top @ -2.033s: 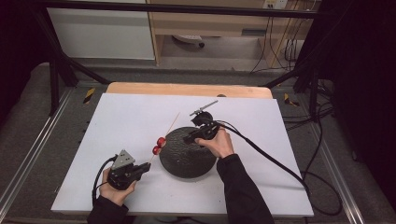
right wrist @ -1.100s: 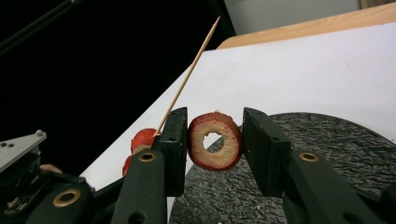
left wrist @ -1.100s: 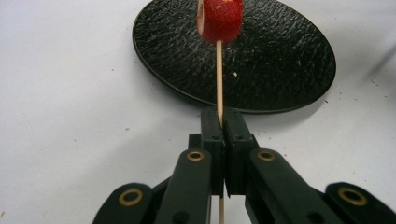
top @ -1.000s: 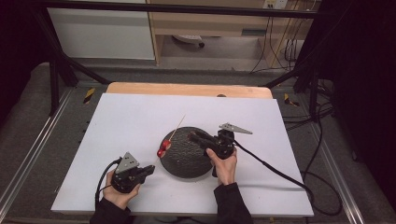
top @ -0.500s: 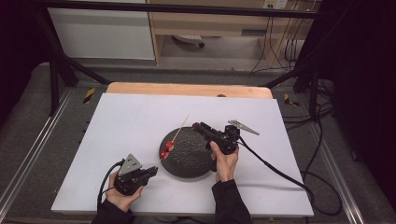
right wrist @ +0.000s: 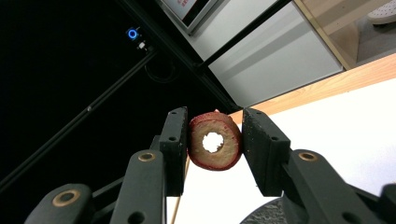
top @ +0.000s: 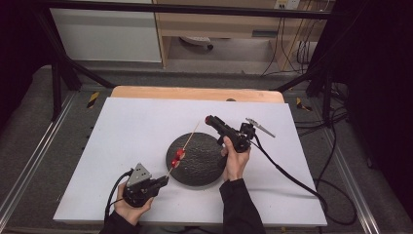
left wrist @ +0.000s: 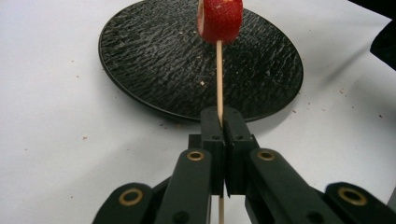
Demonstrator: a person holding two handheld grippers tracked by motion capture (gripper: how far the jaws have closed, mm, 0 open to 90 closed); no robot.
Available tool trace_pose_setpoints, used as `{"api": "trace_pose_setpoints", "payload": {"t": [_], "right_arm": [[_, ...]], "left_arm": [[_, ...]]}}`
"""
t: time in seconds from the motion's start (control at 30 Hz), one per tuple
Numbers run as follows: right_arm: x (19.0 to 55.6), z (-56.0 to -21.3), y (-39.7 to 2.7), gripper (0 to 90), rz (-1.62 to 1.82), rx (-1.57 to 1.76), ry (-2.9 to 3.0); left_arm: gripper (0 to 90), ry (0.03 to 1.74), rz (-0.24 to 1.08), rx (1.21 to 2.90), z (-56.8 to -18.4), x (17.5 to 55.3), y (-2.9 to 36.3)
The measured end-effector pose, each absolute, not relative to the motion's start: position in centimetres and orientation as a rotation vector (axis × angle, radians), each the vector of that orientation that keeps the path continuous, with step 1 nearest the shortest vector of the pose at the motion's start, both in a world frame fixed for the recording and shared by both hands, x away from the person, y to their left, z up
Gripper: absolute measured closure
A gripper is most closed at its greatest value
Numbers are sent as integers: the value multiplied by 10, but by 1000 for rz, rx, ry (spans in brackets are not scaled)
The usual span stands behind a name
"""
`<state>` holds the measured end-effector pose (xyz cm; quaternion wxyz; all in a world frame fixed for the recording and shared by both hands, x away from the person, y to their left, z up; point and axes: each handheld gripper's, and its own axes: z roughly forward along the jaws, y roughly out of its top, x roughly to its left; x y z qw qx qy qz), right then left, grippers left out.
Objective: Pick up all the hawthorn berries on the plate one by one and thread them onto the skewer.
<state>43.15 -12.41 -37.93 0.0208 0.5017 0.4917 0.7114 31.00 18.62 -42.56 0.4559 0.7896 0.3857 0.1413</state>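
Pinching the wooden skewer (left wrist: 219, 74) in my left gripper (top: 163, 181), jaws fully closed, red slices (top: 178, 156) threaded above the black plate (top: 204, 171). My right gripper (top: 209, 119) clamps a cored red ring (right wrist: 215, 147), raised beyond the plate.

A white cabinet (top: 107, 36) and cables (top: 292, 46) behind the table.

The white table top (top: 146, 126) is evenly and brightly lit from above, while the surroundings at both sides are left almost black. Soft, short shadows are cast beside the black plate (left wrist: 154, 60). In the right gripper view the near jaws are slightly blurred and the background is lost in darkness.
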Motion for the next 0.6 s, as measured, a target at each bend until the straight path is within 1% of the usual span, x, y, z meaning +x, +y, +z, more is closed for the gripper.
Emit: {"api": "trace_pose_setpoints", "payload": {"t": [0.6], "right_arm": [[444, -377, -101, 623, 2282, 1565, 1426]], "left_arm": [[885, 959, 330, 1926, -425, 308, 184]]}}
